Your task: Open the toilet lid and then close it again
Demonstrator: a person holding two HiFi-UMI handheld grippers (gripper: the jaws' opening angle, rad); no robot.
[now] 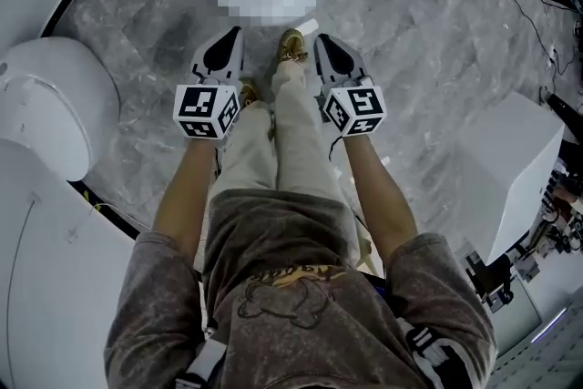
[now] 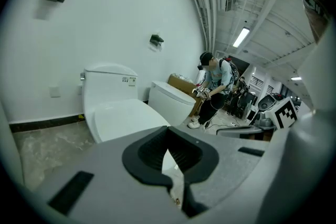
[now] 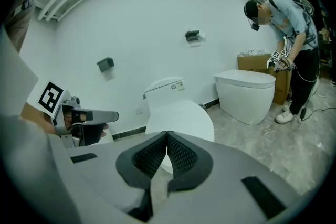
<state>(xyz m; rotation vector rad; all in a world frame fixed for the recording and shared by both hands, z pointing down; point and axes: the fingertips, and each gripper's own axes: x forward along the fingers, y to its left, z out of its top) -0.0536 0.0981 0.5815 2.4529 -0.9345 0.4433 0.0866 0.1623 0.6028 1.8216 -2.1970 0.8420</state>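
Toilet lid: it lies shut, flat on the bowl of the white toilet, whose tank stands against the white wall. The toilet sits straight ahead of the person on the grey marbled floor, just beyond the tips of their brown shoes.

The left tongs and the right tongs hang side by side in front of the toilet, one on either side of the person's legs in light trousers. Both point toward the lid and neither touches it. Each gripper view shows the ribbed black pads pressed together at the tip, with nothing between them: the left tongs are closed and empty, and so are the right.

To the right of the toilet stands a second toilet, lid also down. Beside it, another person bends over near a cardboard box.
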